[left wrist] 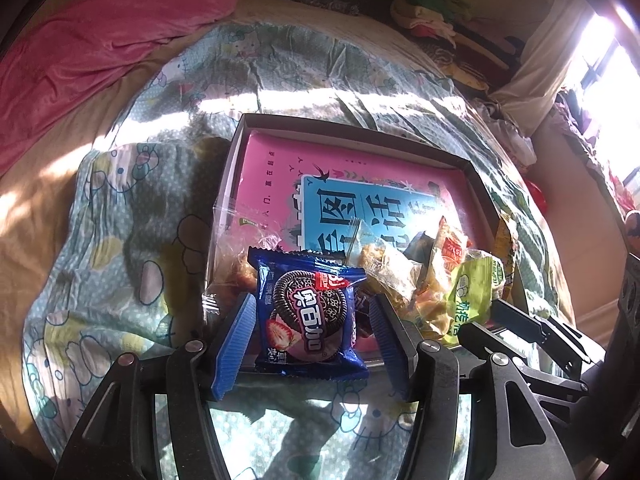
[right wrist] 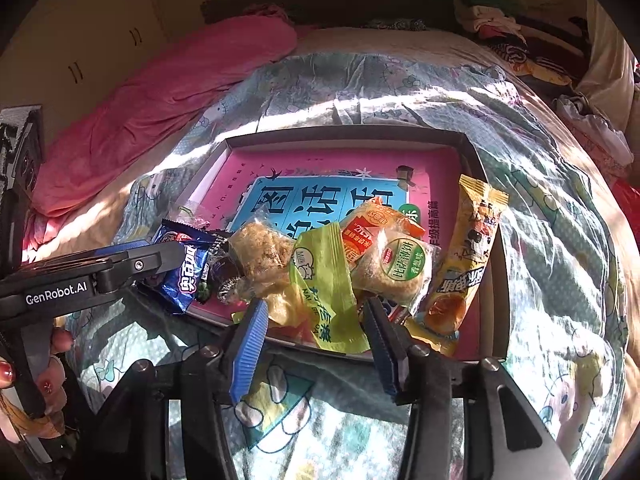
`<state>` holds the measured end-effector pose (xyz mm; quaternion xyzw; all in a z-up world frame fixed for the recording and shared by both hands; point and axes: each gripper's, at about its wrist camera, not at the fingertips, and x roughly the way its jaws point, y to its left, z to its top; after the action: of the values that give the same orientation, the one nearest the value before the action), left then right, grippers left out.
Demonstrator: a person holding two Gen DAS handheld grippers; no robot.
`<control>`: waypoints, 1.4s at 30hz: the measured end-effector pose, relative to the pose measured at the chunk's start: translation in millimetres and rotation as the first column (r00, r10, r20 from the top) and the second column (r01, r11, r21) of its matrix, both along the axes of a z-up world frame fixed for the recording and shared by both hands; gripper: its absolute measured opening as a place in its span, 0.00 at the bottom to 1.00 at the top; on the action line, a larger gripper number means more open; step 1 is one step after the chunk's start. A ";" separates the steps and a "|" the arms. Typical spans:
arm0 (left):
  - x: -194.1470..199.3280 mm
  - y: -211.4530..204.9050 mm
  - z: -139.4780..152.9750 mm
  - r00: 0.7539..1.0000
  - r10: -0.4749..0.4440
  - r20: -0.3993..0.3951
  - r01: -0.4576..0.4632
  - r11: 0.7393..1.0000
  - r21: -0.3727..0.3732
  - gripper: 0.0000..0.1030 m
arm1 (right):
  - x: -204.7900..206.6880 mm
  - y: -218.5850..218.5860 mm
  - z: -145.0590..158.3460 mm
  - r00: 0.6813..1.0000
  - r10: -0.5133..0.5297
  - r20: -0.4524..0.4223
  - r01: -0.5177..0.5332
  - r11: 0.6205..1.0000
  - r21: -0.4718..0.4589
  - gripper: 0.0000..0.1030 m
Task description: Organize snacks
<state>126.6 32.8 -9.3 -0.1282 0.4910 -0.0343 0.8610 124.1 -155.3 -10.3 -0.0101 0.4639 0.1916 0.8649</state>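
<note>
A shallow box (left wrist: 360, 128) with a pink and blue printed bottom lies on the bed and holds a pile of snacks at its near edge. My left gripper (left wrist: 310, 320) is shut on a blue Oreo packet (left wrist: 308, 312) at the box's near left corner; it also shows in the right wrist view (right wrist: 188, 272). My right gripper (right wrist: 316, 320) is open, its fingers either side of a green milk-candy packet (right wrist: 324, 280). Beside it lie a round biscuit packet (right wrist: 400, 268), an orange packet (right wrist: 372, 220), a crumbly cake (right wrist: 260, 252) and a long yellow packet (right wrist: 468, 256).
The box rests on a green cartoon-print quilt (left wrist: 120, 240). A pink blanket (left wrist: 100, 52) lies at the far left. Folded clothes (left wrist: 432, 12) are piled at the bed's far right. A bright window (left wrist: 608, 60) is at the right.
</note>
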 end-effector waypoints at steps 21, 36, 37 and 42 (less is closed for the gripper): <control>-34.5 -2.8 31.5 0.998 0.028 0.061 -0.029 0.999 0.022 0.73 | -34.0 -17.7 39.2 0.990 -0.071 0.119 0.067 0.997 0.042 0.67; -110.2 -23.4 35.3 0.997 0.024 0.067 -0.028 0.998 0.065 0.73 | -107.0 -38.5 38.5 0.989 -0.096 0.114 0.091 0.995 0.050 0.89; -112.4 -24.2 34.3 0.998 0.022 0.065 -0.026 0.997 0.067 0.73 | -108.2 -39.4 37.4 0.989 -0.098 0.111 0.093 0.995 0.047 0.90; -118.7 -26.6 29.9 0.999 0.015 0.045 -0.019 0.997 0.070 0.73 | -112.1 -42.7 34.5 0.989 -0.106 0.107 0.102 0.994 0.047 0.91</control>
<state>7.9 6.2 20.6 -0.1011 0.4716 -0.0125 0.8759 12.0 -197.9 24.2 0.0217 0.4118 0.1552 0.8977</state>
